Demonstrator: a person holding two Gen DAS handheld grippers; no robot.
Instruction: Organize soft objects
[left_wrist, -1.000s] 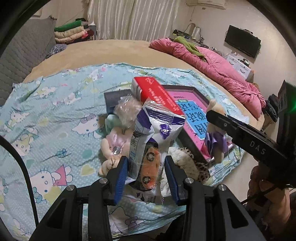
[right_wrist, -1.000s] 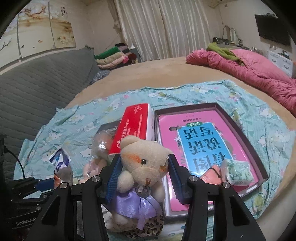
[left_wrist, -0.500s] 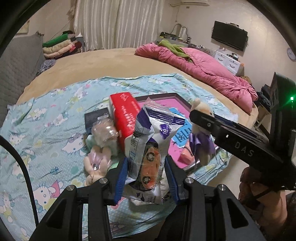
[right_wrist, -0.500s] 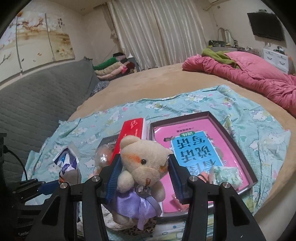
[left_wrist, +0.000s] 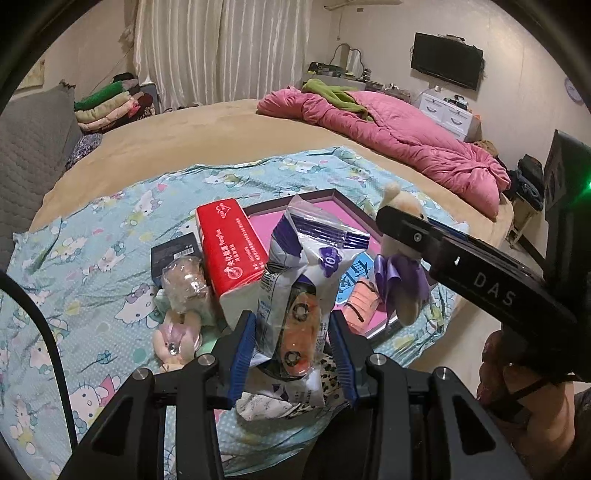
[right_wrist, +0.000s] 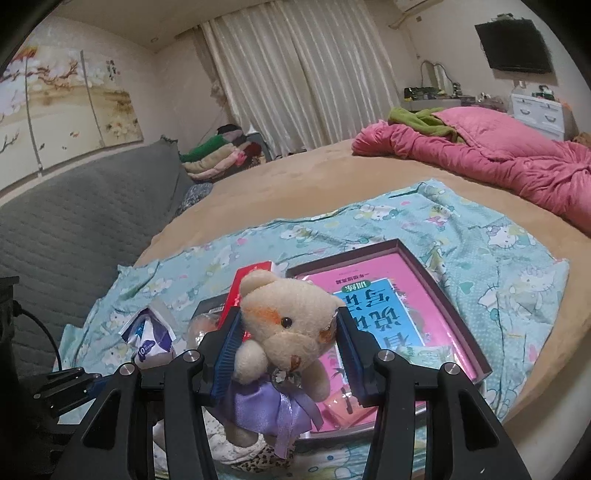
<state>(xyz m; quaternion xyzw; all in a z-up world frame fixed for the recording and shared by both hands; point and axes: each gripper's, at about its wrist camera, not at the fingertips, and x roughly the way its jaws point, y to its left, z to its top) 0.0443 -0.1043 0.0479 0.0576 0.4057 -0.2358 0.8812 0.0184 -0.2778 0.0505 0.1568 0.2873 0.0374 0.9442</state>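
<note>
Packet kept clamped in left gripper, teddy bear in right gripper; both raised higher above bed than before.

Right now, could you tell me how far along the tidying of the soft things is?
Done: small pouches already lie in the pink box. In hand: the left tongs grip a plastic packet, and the right tongs grip a teddy bear, both lifted above the bed. Left: a pink plush doll and a wrapped toy lie loose on the sheet beside the red tissue pack.
</note>
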